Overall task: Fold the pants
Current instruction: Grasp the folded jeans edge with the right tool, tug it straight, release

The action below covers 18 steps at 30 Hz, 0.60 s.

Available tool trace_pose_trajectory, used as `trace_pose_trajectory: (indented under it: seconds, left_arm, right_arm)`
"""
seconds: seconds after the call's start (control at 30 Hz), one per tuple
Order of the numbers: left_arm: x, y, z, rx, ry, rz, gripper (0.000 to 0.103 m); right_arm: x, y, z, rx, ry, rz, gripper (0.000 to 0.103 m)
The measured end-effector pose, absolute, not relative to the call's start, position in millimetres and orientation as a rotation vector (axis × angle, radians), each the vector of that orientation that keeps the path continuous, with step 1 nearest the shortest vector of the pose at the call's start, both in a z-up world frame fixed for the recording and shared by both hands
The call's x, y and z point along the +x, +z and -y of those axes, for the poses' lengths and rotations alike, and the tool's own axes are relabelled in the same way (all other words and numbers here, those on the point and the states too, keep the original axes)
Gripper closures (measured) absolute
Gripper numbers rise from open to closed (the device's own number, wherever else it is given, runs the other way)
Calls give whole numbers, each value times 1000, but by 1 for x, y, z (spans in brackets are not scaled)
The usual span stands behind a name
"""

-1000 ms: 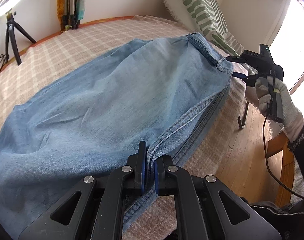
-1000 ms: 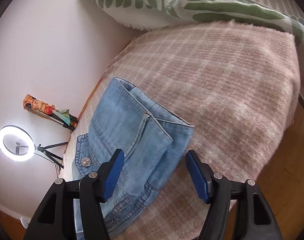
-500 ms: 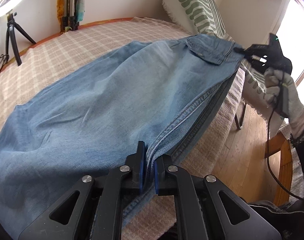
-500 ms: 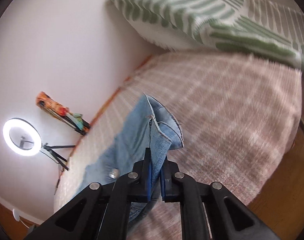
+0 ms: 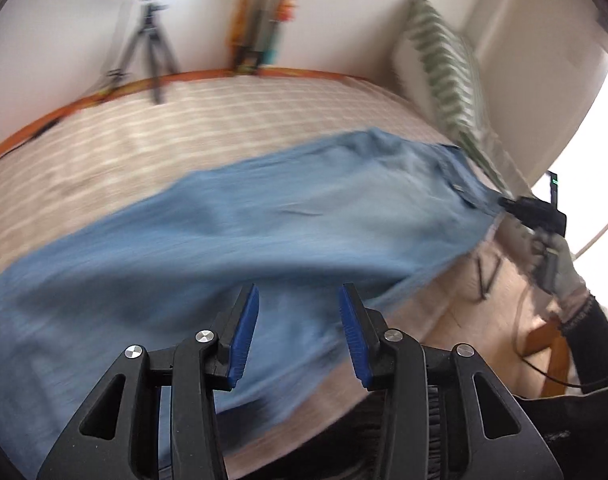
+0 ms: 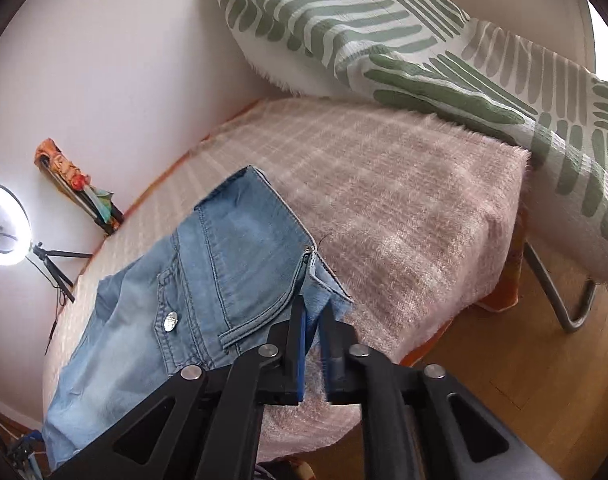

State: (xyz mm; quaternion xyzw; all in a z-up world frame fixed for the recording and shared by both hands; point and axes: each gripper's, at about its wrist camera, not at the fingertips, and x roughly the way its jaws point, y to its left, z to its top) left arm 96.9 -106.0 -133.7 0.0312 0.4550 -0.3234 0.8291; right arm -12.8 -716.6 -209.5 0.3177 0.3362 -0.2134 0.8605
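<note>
— Where were the pants [image 5: 263, 232] at that moment?

— Stretched long across the bed [image 5: 151, 132], on its pinkish checked blanket [image 6: 404, 200]. From the left gripper [image 5: 299, 332] they ran forward and off to the right of its jaws, all the way to the right gripper [image 5: 534, 212]. That view was blurred, so I couldn't make out seams there.

— And the left jaws?

— Spread wide apart, blue pads [image 5: 243, 332] showing, nothing between them. The denim lay just ahead of and under them.

— The right side?

— The right jaws were clenched on the waistband corner [image 6: 324, 284], by the zip. The cloth disappeared between the pads. Left of those jaws I saw a pocket with a metal button [image 6: 171, 321], and the waistband stood up ahead of them.

— Who held it?

— A hand in a pale glove [image 5: 560, 268], off the bed's edge, above the wooden floor [image 6: 524, 368].

— Anything else around?

— A green-striped pillow [image 6: 344, 28] beyond the right jaws at the head of the bed. A ring light [image 6: 1, 224] on a tripod far to their left by the wall, with a colourful bundle [image 6: 77, 184] leaning beside it.
</note>
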Motion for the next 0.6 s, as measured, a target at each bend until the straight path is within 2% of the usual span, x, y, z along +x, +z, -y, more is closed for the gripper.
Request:
trace_pose_trajectory:
  seconds: [0.07,0.3,0.37,0.43,0.6]
  left_arm:
    - [104,-139,77,34,-598,-975,63]
    - [109,-159,8,-64,-392,-1004,63]
    - [110,-161,-5,-90,-358,-1005,63]
    - [108,-163,-18,-115,-320,-1003,63]
    - [105,-172,-53,-164,-214,-999,63]
  right_arm:
    - [-13,-198,716,607,-497,-701,74]
    - [22,-155,689,440,-291,-634,59]
    - [53,-148,670,391,-144,-656,49]
    - [79,-147,651,335,-25,-677,44]
    - [155,-156,601,178,125,-767,41]
